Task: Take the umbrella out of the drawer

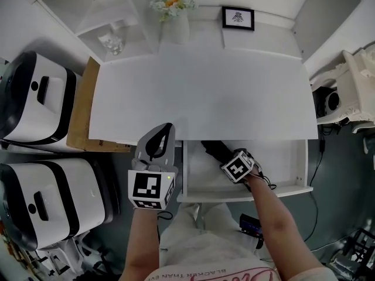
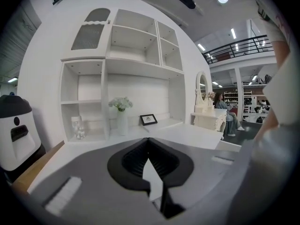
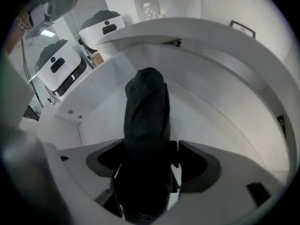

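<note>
Fingers (image 3: 199, 165) of the right gripper (image 3: 146, 172) are clamped on the umbrella (image 3: 145, 102), one to each side of its near end. The umbrella is black, folded and wrapped in its sleeve. It runs away from the gripper into the open drawer (image 3: 220, 125), with its far end aimed at the back left corner under the table edge. Whether it rests on the drawer floor or is raised off it cannot be told. In the head view the right gripper (image 1: 225, 158) sits inside the drawer (image 1: 293, 190), left of middle, and the umbrella (image 1: 211, 148) shows as a short dark bar just beyond it. The drawer is pulled out from beneath the white table (image 1: 199, 92). The left gripper (image 1: 168, 127) is held outside the drawer, just beside its left wall, with its tips over the table's front edge. Its own view shows the fingers (image 2: 129, 162) closed tip to tip with nothing between them, and the left gripper (image 2: 148, 142) pointing across the table top toward a white shelf unit (image 2: 131, 64). At the back of the table stand a vase (image 1: 173, 22) of flowers and a small picture frame (image 1: 238, 17). A wooden board (image 1: 82, 107) lies along the table's left side. Beyond it are two white machines (image 1: 35, 98) with dark tops.
</note>
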`<action>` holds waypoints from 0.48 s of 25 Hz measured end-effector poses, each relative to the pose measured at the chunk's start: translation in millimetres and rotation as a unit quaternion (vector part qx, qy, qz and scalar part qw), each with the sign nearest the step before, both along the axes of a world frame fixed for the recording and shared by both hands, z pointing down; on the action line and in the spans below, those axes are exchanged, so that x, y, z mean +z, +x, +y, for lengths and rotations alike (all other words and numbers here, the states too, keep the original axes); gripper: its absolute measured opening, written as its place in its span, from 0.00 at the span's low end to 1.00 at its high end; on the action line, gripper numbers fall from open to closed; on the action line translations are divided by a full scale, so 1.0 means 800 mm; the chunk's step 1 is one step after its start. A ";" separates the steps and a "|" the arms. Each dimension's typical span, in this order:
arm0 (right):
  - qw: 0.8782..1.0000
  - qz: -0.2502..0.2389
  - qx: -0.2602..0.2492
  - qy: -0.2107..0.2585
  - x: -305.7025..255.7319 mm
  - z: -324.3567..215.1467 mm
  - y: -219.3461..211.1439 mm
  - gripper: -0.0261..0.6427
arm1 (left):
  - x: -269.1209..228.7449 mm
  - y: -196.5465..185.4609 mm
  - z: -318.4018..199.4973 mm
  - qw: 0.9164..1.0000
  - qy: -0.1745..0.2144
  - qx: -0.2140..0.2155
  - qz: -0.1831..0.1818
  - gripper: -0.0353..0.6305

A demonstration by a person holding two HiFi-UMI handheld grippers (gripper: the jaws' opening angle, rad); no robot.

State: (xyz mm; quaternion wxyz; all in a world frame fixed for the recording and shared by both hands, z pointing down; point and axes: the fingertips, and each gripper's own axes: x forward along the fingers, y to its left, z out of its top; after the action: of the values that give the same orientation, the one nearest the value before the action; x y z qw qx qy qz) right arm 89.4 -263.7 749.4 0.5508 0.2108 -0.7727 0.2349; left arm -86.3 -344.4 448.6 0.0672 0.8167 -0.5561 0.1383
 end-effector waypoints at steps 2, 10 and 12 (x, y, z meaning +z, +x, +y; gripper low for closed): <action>1.000 0.017 -0.010 0.001 0.007 -0.001 0.000 0.56 | 0.002 -0.007 0.002 1.000 -0.002 -0.006 -0.002 0.06; 0.999 0.040 -0.012 0.006 0.011 -0.002 -0.001 0.55 | 0.009 -0.014 0.008 1.000 -0.009 -0.017 0.003 0.06; 0.999 0.043 -0.012 0.008 0.009 -0.002 -0.002 0.52 | 0.009 -0.013 0.008 1.000 -0.009 -0.015 0.004 0.06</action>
State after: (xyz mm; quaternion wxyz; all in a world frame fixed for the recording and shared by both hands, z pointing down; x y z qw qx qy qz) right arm 87.9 -265.6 756.7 0.5845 0.2158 -0.7527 0.2124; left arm -96.6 -337.8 455.8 0.0789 0.8082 -0.5668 0.1391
